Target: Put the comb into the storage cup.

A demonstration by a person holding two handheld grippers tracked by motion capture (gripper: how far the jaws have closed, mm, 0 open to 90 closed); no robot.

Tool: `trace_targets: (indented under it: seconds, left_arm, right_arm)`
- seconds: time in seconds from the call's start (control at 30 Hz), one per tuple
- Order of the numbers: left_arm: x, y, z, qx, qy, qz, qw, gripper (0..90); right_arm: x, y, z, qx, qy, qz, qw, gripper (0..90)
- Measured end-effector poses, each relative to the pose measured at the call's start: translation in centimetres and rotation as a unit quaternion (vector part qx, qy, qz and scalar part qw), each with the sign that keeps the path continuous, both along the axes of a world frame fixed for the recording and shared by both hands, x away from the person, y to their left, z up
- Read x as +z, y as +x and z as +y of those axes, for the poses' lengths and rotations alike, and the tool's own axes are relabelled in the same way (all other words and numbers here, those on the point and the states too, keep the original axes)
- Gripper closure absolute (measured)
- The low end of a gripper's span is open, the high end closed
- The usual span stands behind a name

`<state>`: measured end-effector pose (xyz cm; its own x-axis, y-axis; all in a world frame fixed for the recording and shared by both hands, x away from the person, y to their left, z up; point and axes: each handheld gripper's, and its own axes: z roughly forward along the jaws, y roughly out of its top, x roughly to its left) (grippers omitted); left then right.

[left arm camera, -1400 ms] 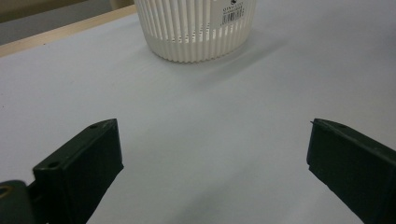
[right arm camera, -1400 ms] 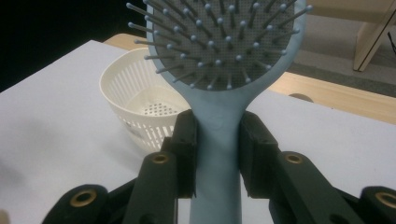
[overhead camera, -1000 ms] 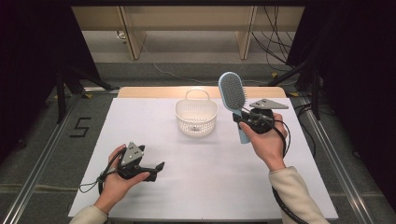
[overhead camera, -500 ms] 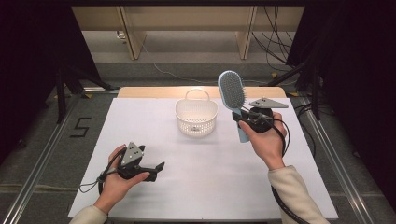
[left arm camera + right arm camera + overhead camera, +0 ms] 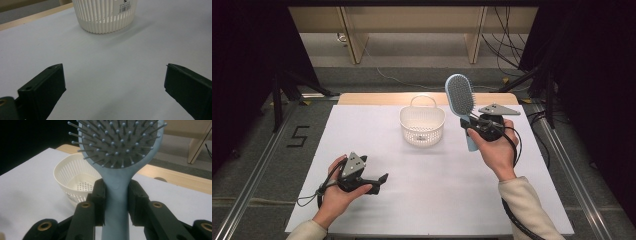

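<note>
Pale-blue hairbrush (image 5: 463, 102) unchanged over the last second: we've got it upright, right gripper (image 5: 473, 125) clamped on the handle, just right of the white basket (image 5: 422, 125). Left gripper (image 5: 379, 180) idle, jaws wide, near-left. Drop-in looks next.

I saw a hairbrush (image 5: 117, 195) of smooth, matt pale-blue plastic, its grey cushion pad finely textured and set with thin pins tipped in small rounded beads. The basket (image 5: 422, 126) was cream-white plastic, ribbed with narrow slots and faintly glossy. The desk (image 5: 437, 200) looked like a matt white sheet edged in pale wood, and my right tool (image 5: 116, 202) had matt black plastic jaws with brass-coloured metal rivets.
</note>
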<state>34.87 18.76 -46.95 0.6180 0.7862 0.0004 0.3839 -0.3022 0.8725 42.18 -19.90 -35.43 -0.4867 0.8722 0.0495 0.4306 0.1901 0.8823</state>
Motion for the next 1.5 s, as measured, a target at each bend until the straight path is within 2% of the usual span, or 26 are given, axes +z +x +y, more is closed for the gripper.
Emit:
trace_targets:
  seconds: [1.5]
  left_arm:
    - [-0.01, 0.02, 0.02, -0.001, 0.001, 0.000, 1.0000, 2.8]
  right_arm:
    - [0.25, 0.64, 0.47, 0.002, 0.006, -0.007, 1.0000, 70.6]
